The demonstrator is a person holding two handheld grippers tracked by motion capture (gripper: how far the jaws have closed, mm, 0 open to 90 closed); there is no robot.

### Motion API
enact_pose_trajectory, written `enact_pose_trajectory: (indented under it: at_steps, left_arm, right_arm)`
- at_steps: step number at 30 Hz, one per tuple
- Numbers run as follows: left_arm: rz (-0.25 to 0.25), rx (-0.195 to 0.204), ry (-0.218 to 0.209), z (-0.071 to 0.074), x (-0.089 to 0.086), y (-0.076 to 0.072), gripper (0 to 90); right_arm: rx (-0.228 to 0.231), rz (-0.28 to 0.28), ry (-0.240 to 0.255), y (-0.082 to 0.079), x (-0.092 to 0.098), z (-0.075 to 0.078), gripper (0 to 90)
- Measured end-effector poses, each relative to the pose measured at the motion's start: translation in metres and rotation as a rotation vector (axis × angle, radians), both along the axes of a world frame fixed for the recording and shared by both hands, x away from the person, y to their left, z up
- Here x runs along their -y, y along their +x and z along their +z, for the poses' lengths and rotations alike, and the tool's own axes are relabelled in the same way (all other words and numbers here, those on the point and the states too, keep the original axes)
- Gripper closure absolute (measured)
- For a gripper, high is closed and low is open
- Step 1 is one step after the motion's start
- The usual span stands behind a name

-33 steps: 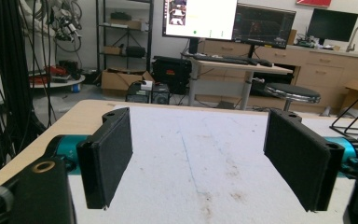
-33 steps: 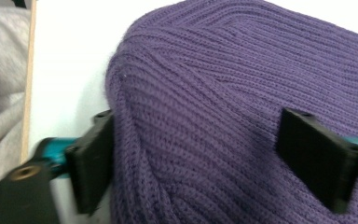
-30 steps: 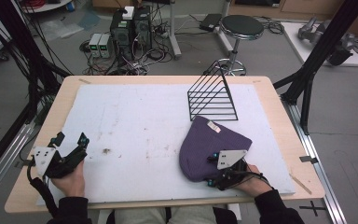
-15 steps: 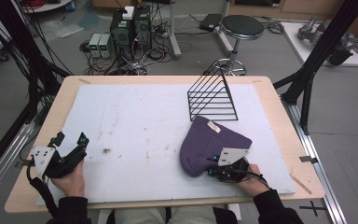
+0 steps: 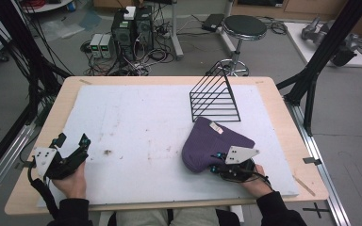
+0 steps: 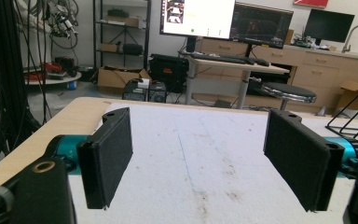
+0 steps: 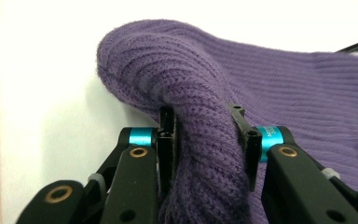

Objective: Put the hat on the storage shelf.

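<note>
A purple knitted hat lies on the white mat at the right front, with a small white label near its far edge. My right gripper sits at the hat's near edge, shut on a thick fold of it. In the right gripper view the purple knitted hat bulges up between the two black pads, which pinch it from both sides. My left gripper rests at the front left of the table, open. The left gripper view has its pads spread wide over bare mat.
A black wire rack stands just behind the hat at the back right. The white mat covers most of the wooden table and carries small dark stains near the middle. A stool and cables stand beyond the far edge.
The right gripper has slid slightly leftward along the hat's near edge and now pinches a fold of it. The left gripper has stayed put.
</note>
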State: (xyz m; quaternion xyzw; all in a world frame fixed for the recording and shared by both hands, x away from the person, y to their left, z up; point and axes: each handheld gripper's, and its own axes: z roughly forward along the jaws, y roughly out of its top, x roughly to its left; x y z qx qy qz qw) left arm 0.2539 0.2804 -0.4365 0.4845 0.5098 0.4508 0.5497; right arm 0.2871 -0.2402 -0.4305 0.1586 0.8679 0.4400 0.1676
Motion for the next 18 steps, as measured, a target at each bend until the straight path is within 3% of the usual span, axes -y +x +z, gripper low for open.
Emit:
enact_pose_trajectory:
  at_steps: [10,13,18]
  left_arm:
    - [-0.019,0.001,-0.006,0.000,0.002,-0.001,23.9]
    - [-0.023,0.001,-0.007,0.000,0.003,-0.001,23.9]
    - [-0.021,0.002,-0.013,0.000,0.002,-0.001,23.9]
  right_arm:
    - [0.047,-0.044,0.058,0.000,0.006,0.017,69.0]
    - [0.064,-0.062,0.099,0.005,0.010,0.025,69.3]
    - [0.055,-0.080,0.162,0.015,0.015,0.036,69.6]
